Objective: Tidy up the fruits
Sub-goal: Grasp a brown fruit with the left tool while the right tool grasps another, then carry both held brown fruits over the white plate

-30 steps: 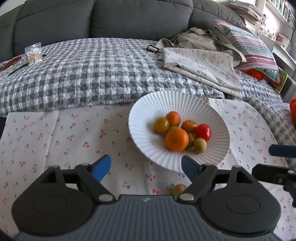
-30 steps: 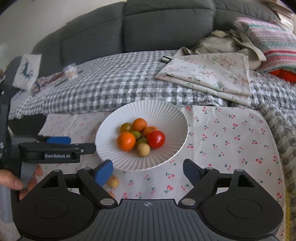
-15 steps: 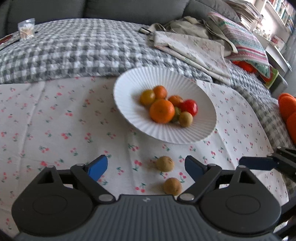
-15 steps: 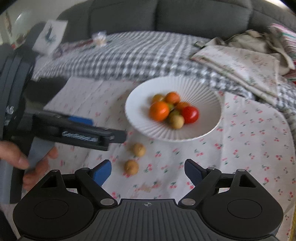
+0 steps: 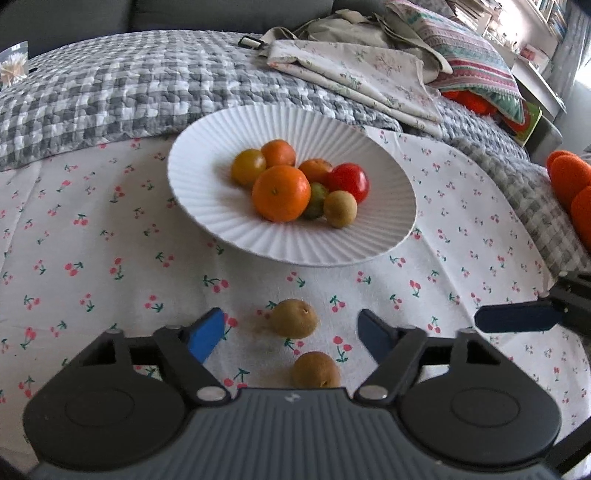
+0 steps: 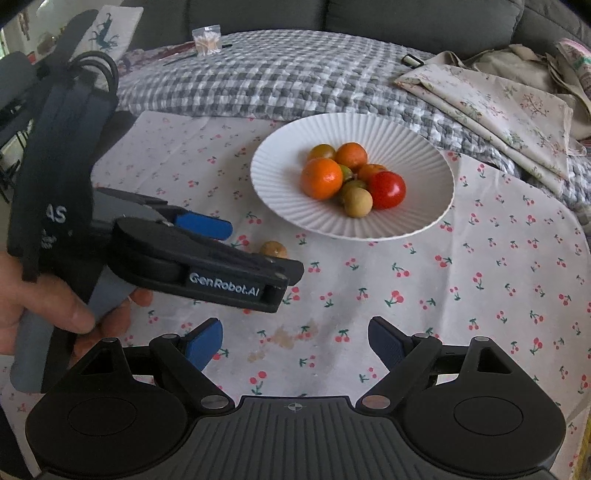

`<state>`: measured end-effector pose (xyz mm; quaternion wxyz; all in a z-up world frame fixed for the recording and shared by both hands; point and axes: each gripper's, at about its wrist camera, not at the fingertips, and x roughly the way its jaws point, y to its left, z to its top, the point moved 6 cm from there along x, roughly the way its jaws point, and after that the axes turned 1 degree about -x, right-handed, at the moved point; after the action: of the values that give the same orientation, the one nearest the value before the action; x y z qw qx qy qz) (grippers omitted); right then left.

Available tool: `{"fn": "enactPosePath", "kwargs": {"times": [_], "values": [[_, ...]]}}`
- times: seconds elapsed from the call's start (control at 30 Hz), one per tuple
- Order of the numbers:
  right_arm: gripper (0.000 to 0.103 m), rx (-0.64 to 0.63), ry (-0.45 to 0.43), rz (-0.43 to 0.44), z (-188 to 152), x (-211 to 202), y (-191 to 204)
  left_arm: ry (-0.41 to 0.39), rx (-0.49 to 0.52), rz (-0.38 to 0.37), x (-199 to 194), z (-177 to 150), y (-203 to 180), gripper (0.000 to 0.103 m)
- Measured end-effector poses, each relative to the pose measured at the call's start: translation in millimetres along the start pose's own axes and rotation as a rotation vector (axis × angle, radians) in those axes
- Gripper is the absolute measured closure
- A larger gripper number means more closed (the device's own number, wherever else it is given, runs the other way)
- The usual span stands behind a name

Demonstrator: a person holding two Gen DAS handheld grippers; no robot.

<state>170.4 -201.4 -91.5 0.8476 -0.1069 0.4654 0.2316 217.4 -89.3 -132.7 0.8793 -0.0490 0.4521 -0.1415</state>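
A home living room, dark grey upholstered sofa [image 6: 406,14], grey-and-white checked quilt [image 5: 110,85], striped patterned cushion [image 5: 469,59], folded floral cloths [image 6: 491,99], cherry-print white tablecloth [image 6: 480,280], cluttered bookshelves [image 5: 546,18] behind.

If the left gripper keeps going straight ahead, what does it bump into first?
Probably the small brown fruit lying on the cherry-print cloth, between the left gripper's open fingers. Beyond it sits the white plate. Depth is uncertain.

Left gripper [image 5: 291,332]: jaws standing wide apart, nothing between them, blue pads facing inward; body pointing forward and angling downward. Left hand [image 6: 55,314]: wrapping the grey handle, thumb lying across it. Right gripper [image 6: 295,341]: jaws spreading wide, nothing between them, sitting just right of the left gripper.
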Motion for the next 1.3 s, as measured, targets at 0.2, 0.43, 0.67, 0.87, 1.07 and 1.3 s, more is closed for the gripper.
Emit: {"fn": "enactPosePath", "kwargs": {"times": [0.2, 0.43, 0.67, 0.87, 1.07, 1.3], "values": [[0.015, 0.002, -0.001, -0.002, 2, 3, -1, 0.008, -0.006, -0.037, 5, 1, 4, 0.077], [0.015, -0.003, -0.001, 0.003, 5, 8, 3, -0.007, -0.011, -0.034, -1, 2, 12, 0.077], [0.015, 0.01, -0.01, 0.014, 7, 17, 9, -0.015, -0.008, -0.009, -19, 3, 27, 0.077], [0.016, 0.002, -0.015, 0.014, 9, 29, 15, -0.029, -0.017, 0.025, -34, 6, 46, 0.077], [0.02, -0.012, -0.013, 0.004, 12, 42, 21, -0.034, -0.052, 0.023, -39, 9, 58, 0.077], [0.058, -0.017, 0.008, 0.007, 13, 62, 32, -0.033, -0.06, 0.021, -40, 9, 63, 0.077]]}}
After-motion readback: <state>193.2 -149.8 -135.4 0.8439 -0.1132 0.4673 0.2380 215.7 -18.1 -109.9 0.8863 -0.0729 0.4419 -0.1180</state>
